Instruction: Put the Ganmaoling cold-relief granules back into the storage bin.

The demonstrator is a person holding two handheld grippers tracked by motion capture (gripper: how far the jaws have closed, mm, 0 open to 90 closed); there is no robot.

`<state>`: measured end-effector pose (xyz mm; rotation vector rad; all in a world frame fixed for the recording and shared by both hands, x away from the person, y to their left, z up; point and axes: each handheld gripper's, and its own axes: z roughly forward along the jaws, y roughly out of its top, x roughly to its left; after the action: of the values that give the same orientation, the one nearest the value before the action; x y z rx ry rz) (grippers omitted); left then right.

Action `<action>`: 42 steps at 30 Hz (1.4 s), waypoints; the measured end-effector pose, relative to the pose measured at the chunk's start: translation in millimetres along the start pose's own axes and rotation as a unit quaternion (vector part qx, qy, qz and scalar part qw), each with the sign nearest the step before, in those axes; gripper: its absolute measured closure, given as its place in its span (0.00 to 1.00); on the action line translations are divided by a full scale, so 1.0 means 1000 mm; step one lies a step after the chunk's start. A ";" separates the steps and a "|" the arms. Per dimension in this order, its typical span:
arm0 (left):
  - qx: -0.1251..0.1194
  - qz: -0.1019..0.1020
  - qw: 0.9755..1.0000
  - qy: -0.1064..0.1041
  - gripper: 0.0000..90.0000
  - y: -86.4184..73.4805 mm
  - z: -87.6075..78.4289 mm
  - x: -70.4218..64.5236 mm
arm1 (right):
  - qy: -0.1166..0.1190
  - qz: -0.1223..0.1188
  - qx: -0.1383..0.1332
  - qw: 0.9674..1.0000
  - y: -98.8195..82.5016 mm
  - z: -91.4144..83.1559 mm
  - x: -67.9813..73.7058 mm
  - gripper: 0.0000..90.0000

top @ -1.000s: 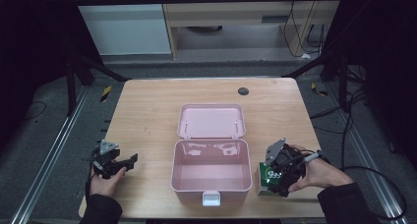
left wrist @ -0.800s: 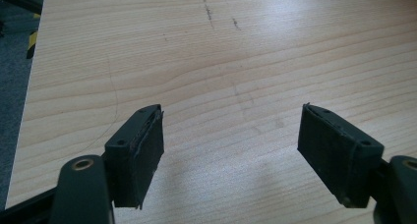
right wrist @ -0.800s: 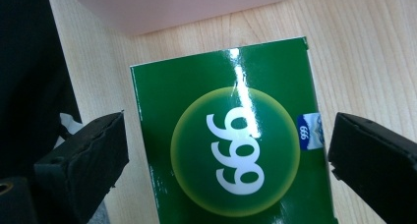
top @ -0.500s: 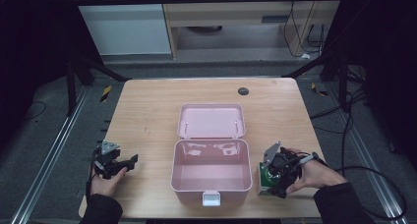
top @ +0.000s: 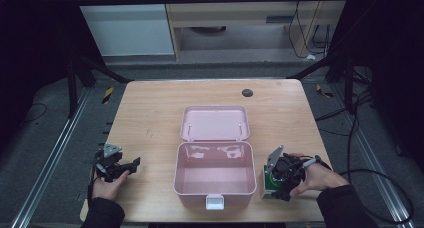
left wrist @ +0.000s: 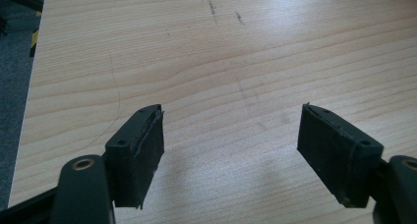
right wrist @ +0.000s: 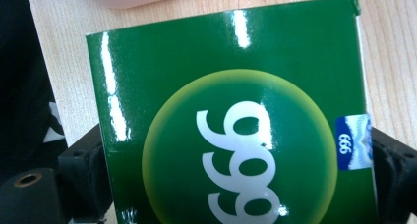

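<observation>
A glossy green box (right wrist: 231, 111) printed with a yellow-green disc and white "999" lies on the wooden table (top: 150, 118), just right of an open pink case (top: 215, 190). My right gripper (right wrist: 236, 155) has one black jaw against each side of the box and is shut on it; in the high view this gripper (top: 276, 184) rests low at the case's right front corner. My left gripper (left wrist: 231, 130) is open over bare wood, its fingers (left wrist: 140, 150) wide apart; in the high view it (top: 131, 167) sits near the table's front left corner.
The pink case's lid (top: 215, 123) lies flat open behind its hollow body, and a white latch (top: 214, 202) hangs at the front. A dark round hole (top: 247, 92) marks the far table. Rails and cables run along both sides of the table.
My right gripper has moved down and slightly toward the front edge, settling around the green box. The left gripper has barely shifted.
</observation>
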<state>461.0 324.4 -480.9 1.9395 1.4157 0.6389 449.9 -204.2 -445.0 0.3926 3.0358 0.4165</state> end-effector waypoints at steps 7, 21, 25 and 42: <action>0.001 0.001 1.000 0.000 0.28 0.000 0.000 0.000 | 0.010 0.006 0.000 1.000 -0.001 -0.003 0.000 0.16; 0.003 0.001 1.000 -0.001 0.28 0.000 0.000 -0.001 | -0.005 0.004 -0.002 1.000 -0.004 -0.022 0.001 0.17; 0.003 0.001 1.000 -0.001 0.28 0.000 0.000 -0.001 | -0.009 0.011 -0.008 1.000 -0.002 -0.038 0.002 0.17; 0.004 0.001 1.000 -0.002 0.28 0.000 0.001 -0.001 | -0.025 0.001 -0.024 0.999 0.023 -0.105 0.007 0.17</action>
<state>461.2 323.3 -481.7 1.9490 1.4158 0.6311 439.1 -208.5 -337.6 0.3963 2.9706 0.4708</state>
